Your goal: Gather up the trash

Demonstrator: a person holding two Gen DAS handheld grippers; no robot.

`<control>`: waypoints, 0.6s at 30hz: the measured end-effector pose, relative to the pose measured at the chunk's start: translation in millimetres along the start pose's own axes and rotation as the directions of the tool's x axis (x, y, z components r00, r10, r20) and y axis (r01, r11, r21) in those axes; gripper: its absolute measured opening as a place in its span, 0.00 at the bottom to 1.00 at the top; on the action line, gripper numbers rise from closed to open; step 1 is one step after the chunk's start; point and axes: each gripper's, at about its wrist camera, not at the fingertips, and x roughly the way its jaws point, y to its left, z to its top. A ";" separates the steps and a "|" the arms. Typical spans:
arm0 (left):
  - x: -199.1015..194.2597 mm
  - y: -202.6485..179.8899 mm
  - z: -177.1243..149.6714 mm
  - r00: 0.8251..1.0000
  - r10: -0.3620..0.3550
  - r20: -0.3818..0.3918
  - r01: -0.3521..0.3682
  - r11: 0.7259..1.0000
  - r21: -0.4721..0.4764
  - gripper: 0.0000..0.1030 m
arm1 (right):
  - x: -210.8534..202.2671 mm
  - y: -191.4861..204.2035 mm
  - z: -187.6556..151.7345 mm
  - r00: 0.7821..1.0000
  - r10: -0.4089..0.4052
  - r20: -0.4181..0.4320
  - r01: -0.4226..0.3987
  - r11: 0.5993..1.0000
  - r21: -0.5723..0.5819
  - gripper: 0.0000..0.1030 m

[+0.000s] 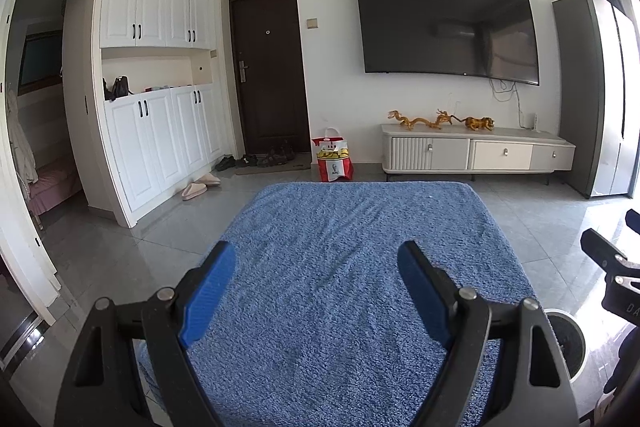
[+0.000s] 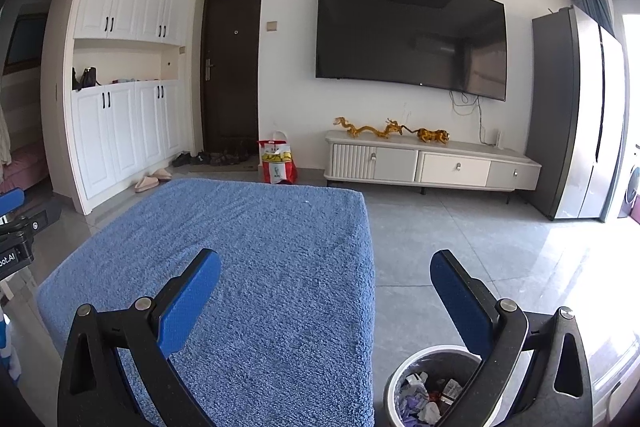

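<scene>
While both tools hang above the blue shaggy surface [image 1: 360, 287], the left gripper [image 1: 316, 267] has its blue-padded fingers [image 1: 208, 295] spread wide with nothing between them, and the right gripper [image 2: 326, 275] is likewise spread apart and holds nothing. In the right wrist view the trash bin [image 2: 434, 387] stands on the grey tiled floor [image 2: 460, 239] at about 5 o'clock, just beside the surface's right edge, partly hidden behind the right finger; inside it lie crumpled wrappers and paper scraps [image 2: 424, 395], purple and white among them. The left wrist view catches only the bin's rim at 4 o'clock, behind that gripper's right finger, and the black body of the other tool at 3 o'clock. The surface itself shows only its blue pile. At 12 o'clock, against the far wall, a red and white KFC bag [image 2: 278, 165] sits on the floor between the dark door [image 2: 230, 75] and the white TV cabinet [image 2: 432, 167], which carries golden figurines [image 2: 390, 133] beneath the wall-mounted television [image 2: 410, 35].
</scene>
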 end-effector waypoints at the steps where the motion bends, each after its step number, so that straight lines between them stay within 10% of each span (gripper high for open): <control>1: 0.3 -0.3 0.0 1.000 0.001 -0.001 -0.001 1.000 0.001 0.80 | 0.3 -0.6 0.1 1.000 0.001 0.000 -0.001 1.000 0.002 1.00; 18: 0.1 0.1 -4.1 1.000 0.021 -0.002 -0.021 1.000 -0.003 0.80 | -0.8 -1.2 -3.9 1.000 0.024 0.002 -0.024 1.000 0.009 1.00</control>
